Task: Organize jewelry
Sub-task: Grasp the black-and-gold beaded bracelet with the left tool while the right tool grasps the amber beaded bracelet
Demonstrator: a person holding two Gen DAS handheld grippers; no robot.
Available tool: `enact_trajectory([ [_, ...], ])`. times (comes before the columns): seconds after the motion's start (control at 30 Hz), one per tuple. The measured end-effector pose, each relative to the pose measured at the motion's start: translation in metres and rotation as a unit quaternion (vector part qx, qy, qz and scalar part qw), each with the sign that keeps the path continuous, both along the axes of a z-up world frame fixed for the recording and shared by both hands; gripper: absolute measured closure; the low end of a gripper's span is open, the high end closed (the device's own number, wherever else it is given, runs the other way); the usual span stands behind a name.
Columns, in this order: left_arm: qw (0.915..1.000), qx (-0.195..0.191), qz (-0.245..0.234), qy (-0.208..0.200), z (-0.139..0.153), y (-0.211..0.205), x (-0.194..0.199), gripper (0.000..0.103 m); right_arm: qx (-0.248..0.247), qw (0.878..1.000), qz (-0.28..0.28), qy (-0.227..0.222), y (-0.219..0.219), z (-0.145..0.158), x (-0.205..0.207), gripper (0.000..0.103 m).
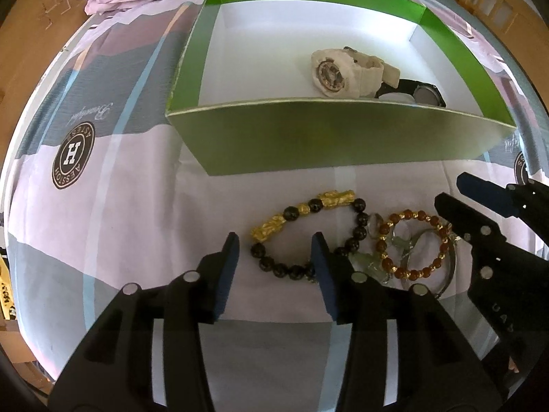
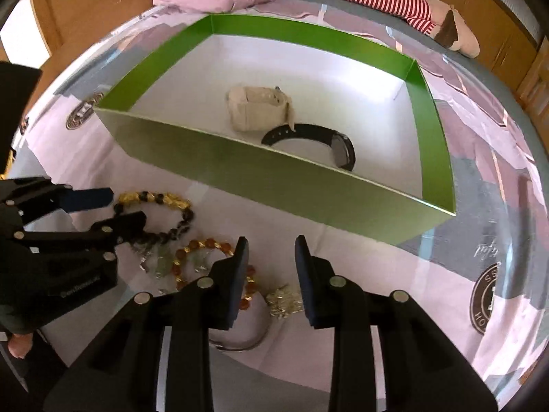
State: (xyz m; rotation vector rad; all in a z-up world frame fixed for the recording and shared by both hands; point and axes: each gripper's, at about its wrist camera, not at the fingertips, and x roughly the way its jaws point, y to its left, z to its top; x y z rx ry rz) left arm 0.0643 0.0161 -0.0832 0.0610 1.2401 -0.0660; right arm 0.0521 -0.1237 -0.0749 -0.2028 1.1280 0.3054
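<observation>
Left tool (image 1: pixel 276 250) wide open, empty, low over the black-and-gold bracelet (image 1: pixel 308 237) so its fingers can straddle the beads. Right tool (image 2: pixel 271 257) open, empty, above the gold charm (image 2: pixel 284 300). Both watches (image 2: pixel 260 111) already in the box (image 2: pixel 274 185); remaining jewelry lies on the bed before it.

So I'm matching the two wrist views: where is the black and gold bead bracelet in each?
Left wrist: the black and gold bead bracelet lies at centre, on the bedsheet just ahead of the left tool.
Right wrist: the bracelet sits at left, partly behind the left tool.
Shared landmark: the green box beyond it.
</observation>
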Motion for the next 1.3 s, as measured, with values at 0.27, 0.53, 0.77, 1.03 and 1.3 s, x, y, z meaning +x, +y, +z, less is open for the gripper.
enact_trajectory([
  [0.27, 1.0000, 0.005, -0.003, 0.000, -0.001, -0.001, 0.000, 0.058, -0.015, 1.000, -0.002, 0.007, 0.003, -0.012, 0.005, 0.077],
  [0.53, 0.9999, 0.009, -0.006, -0.002, -0.002, -0.005, -0.001, 0.093, 0.009, 1.000, -0.002, 0.018, 0.001, -0.009, 0.005, 0.100],
  [0.77, 0.9998, -0.008, -0.007, -0.017, 0.010, -0.002, -0.005, 0.094, 0.051, 0.998, -0.021, 0.003, -0.007, 0.008, 0.011, 0.103],
  [1.03, 0.9946, -0.084, -0.024, -0.057, 0.055, 0.009, -0.017, 0.094, 0.078, 0.996, -0.044, -0.015, -0.025, 0.030, 0.013, 0.103],
  [1.3, 0.9968, -0.069, -0.009, -0.040, 0.043, 0.011, -0.009, 0.094, 0.054, 0.998, -0.013, 0.033, -0.006, 0.001, 0.016, 0.079],
])
